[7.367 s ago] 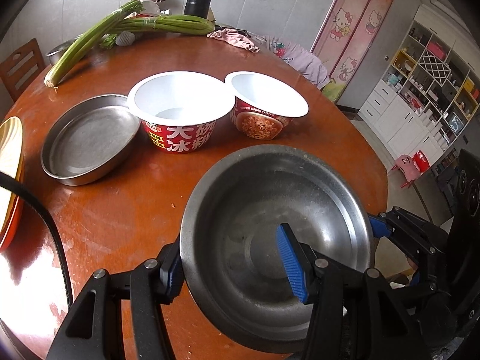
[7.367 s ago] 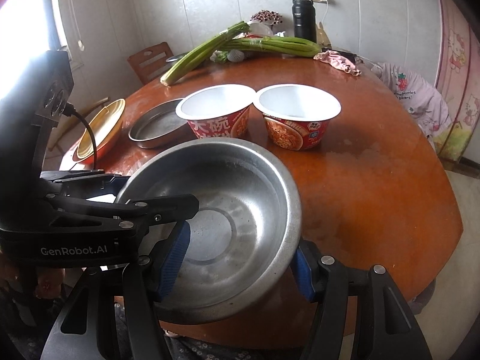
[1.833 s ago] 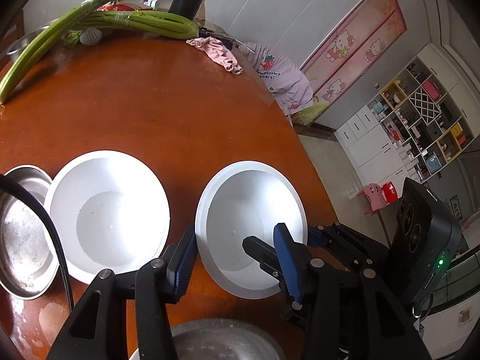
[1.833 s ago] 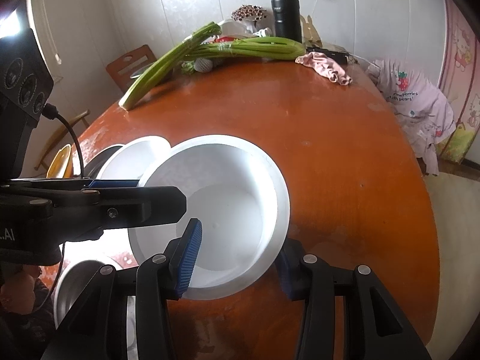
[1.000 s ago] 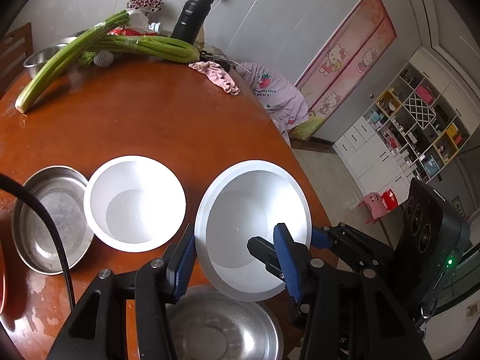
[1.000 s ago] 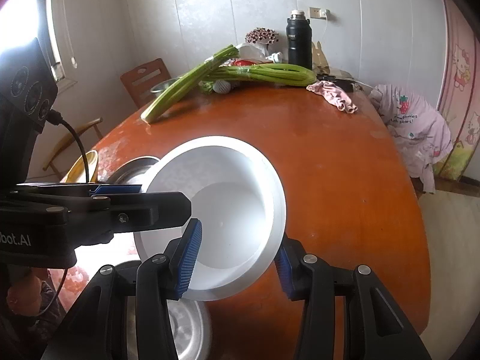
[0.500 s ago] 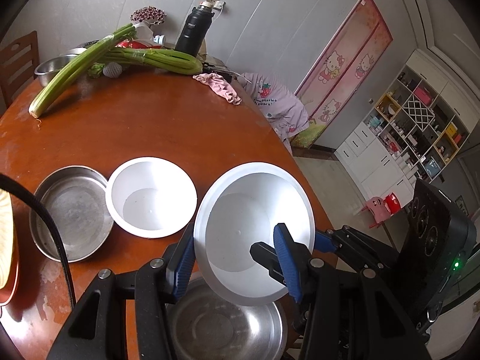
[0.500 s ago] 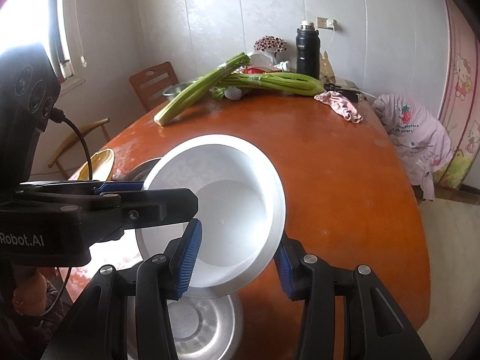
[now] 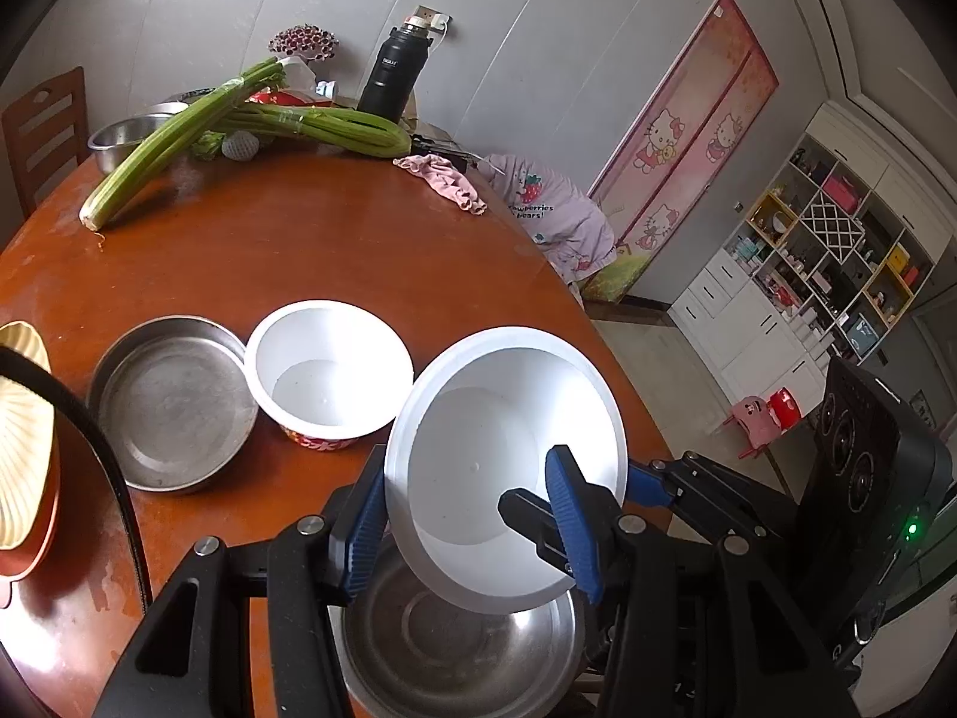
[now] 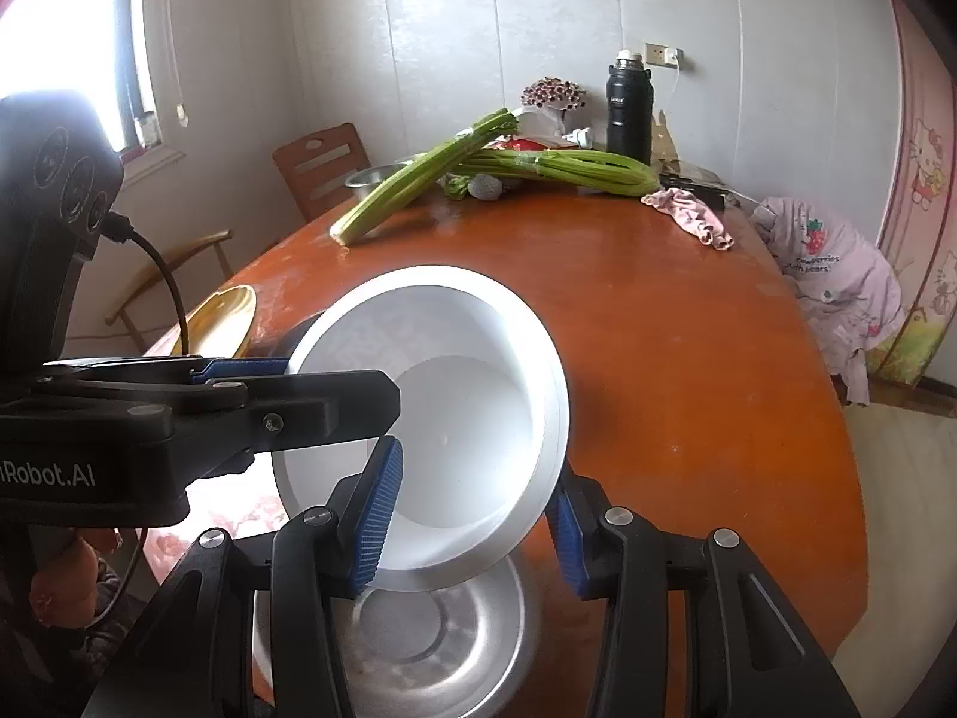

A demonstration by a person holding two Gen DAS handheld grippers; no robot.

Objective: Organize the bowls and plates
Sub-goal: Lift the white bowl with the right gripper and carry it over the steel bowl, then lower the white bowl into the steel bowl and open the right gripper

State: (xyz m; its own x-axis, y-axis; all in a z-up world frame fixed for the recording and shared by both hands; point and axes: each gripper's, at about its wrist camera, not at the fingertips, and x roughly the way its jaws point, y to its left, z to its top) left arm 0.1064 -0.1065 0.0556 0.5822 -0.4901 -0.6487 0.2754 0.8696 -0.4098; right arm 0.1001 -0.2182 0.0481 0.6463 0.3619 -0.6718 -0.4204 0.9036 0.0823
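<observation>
1. White noodle bowl (image 9: pixel 508 466): I'm holding it tilted in the air above the steel bowl (image 9: pixel 460 646) at the table's (image 9: pixel 335 251) near edge, apparently to nest it.
2. Left gripper (image 9: pixel 469 529) clamped on its left rim wall.
3. Right gripper (image 10: pixel 472 517) clamped on the right rim; two grips keep it steady.
4. Second noodle bowl (image 9: pixel 329 368) and steel pan (image 9: pixel 170 401) wait on the left.

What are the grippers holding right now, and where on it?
Both hold the white paper bowl by its rim: left gripper on one side, right gripper on the opposite side, above the steel bowl.
</observation>
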